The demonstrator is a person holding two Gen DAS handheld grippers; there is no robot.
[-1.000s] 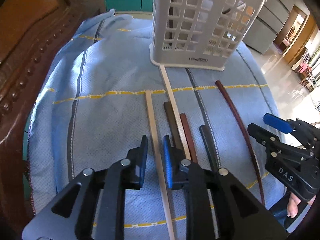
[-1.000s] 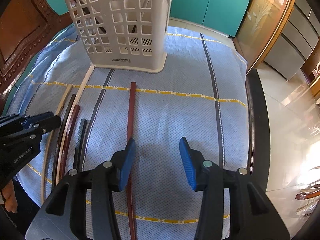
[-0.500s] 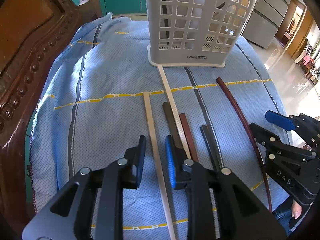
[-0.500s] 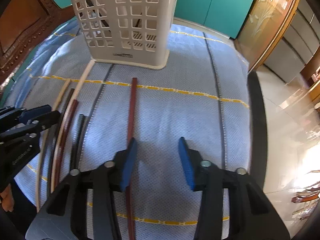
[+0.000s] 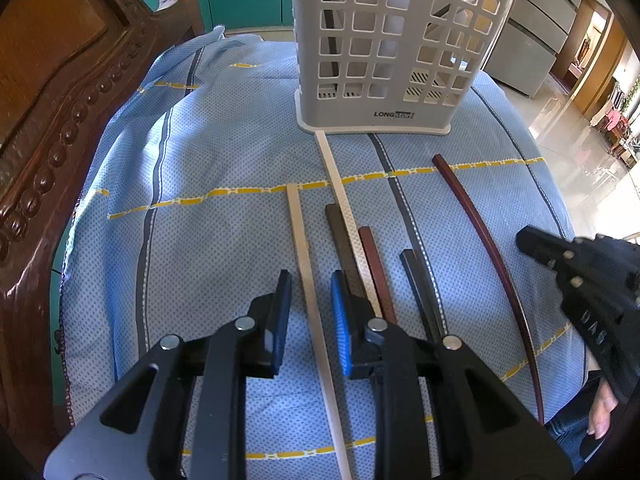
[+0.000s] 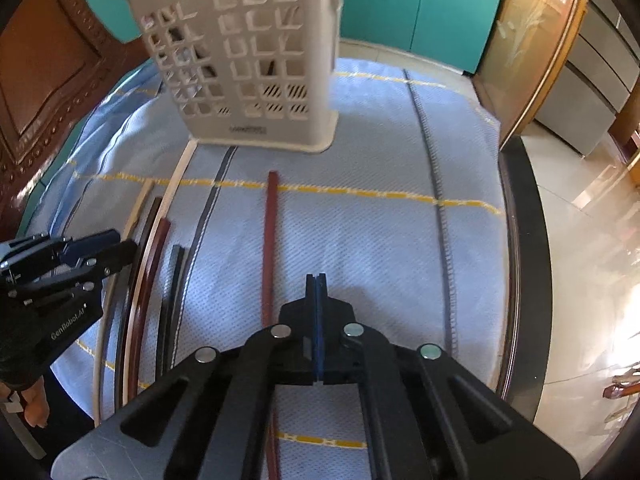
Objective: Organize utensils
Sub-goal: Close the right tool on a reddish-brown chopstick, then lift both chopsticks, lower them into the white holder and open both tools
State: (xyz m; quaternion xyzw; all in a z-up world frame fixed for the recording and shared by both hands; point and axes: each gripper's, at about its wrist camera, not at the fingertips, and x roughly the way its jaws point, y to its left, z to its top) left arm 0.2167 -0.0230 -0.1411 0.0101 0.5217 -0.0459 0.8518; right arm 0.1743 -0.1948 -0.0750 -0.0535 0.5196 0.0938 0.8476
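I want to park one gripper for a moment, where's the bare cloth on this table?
Free: the blue cloth right of the lone reddish-brown chopstick, out to the table edge, and the patch between the carved wooden chair and the cream chopstick. Crowded: the chopstick bundle before the basket.

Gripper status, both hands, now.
Left gripper: open, straddling the cream chopstick, pads not pressing it.
Right gripper: shut, empty; the reddish-brown chopstick lies beside it.

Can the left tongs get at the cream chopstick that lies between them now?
Probably yes. The left tongs stand open astride the cream chopstick, nothing covers it, and the neighbouring dark chopstick lies just outside.
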